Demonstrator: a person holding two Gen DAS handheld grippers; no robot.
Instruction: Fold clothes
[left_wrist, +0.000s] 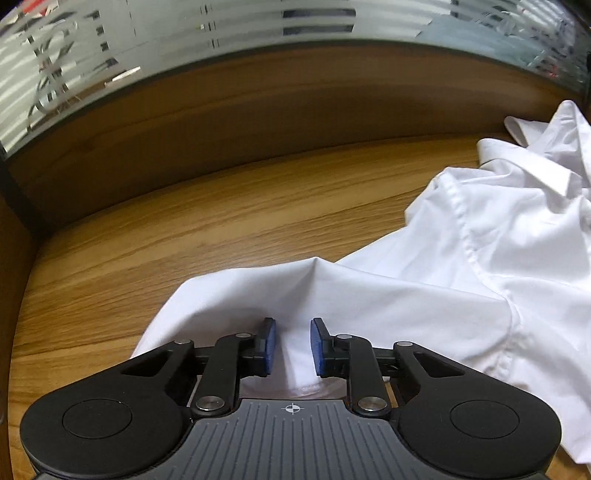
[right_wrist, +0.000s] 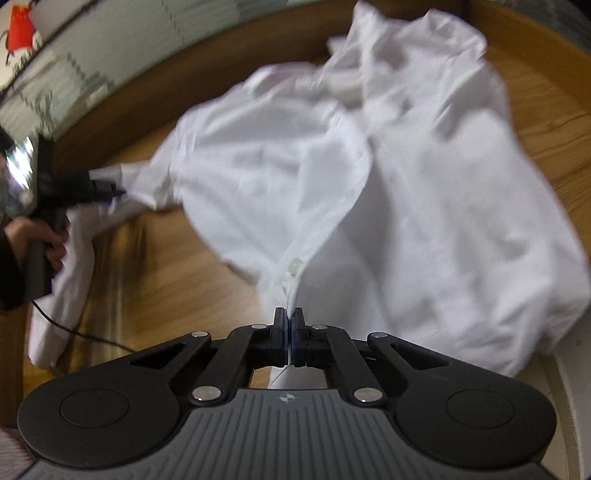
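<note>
- Wood-grain table (left_wrist: 207, 229) with a raised wooden rim; frosted striped glass partition (left_wrist: 177, 44) behind.
- One white shirt (right_wrist: 424, 192), rumpled on the table, collar toward the far edge.
- Two grippers: left gripper (left_wrist: 292, 345) spread, blue pads (left_wrist: 270, 345) astride a sleeve fold; right gripper (right_wrist: 289, 332) pressed together, pinching the buttoned front edge.
- One hand (right_wrist: 44, 240) on the left gripper's handle.

R hand-held gripper (right_wrist: 289, 326) clamped on white shirt (right_wrist: 406, 192) hem.

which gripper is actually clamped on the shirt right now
The right gripper: its jaws are shut on the white shirt at the buttoned front edge. The left gripper has its blue pads apart, with cloth between them.
</note>
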